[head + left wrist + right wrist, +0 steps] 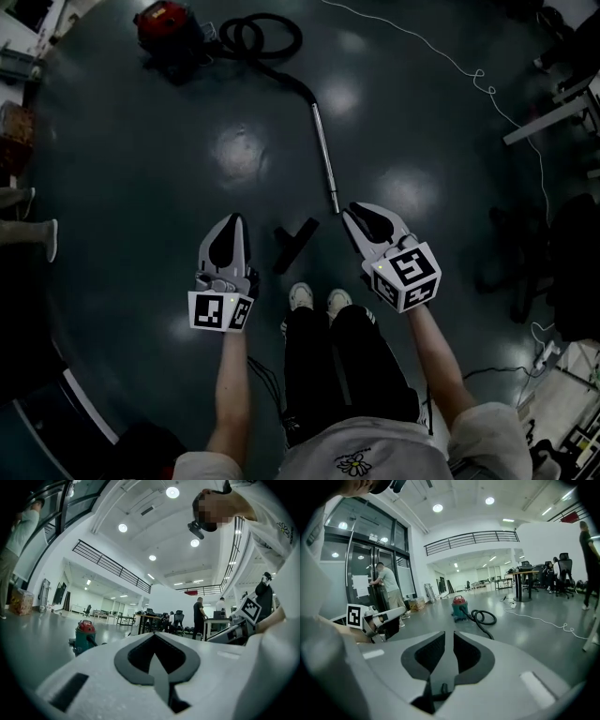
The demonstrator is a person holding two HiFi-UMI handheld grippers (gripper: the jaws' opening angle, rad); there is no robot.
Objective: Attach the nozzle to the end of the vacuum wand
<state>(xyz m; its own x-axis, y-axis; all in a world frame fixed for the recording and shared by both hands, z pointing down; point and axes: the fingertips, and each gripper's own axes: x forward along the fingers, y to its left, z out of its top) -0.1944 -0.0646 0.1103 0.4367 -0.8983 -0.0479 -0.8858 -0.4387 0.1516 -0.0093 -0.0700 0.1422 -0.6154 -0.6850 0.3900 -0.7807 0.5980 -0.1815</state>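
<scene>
Looking down, we see the vacuum cleaner [167, 26] at the far edge of the floor, its hose [267, 37] coiled beside it. The hose runs into the vacuum wand [324, 141], which lies flat and points back toward us. The nozzle [296, 236] lies on the floor near the wand's near end but apart from it, between our two grippers and just ahead of our shoes [314, 298].

A white cord [473, 75] snakes across the floor to the right of the wand. A table frame [553, 117] stands at the right edge, and a bystander's foot [49, 239] shows at the left edge.

Our left gripper [234, 217] has its jaws pressed together, with nothing between them. Our right gripper [349, 214] has a narrow gap between its jaws, also empty, and its tip sits close beside the wand's near end.

Open floor lies on both sides of the wand and around the nozzle.
</scene>
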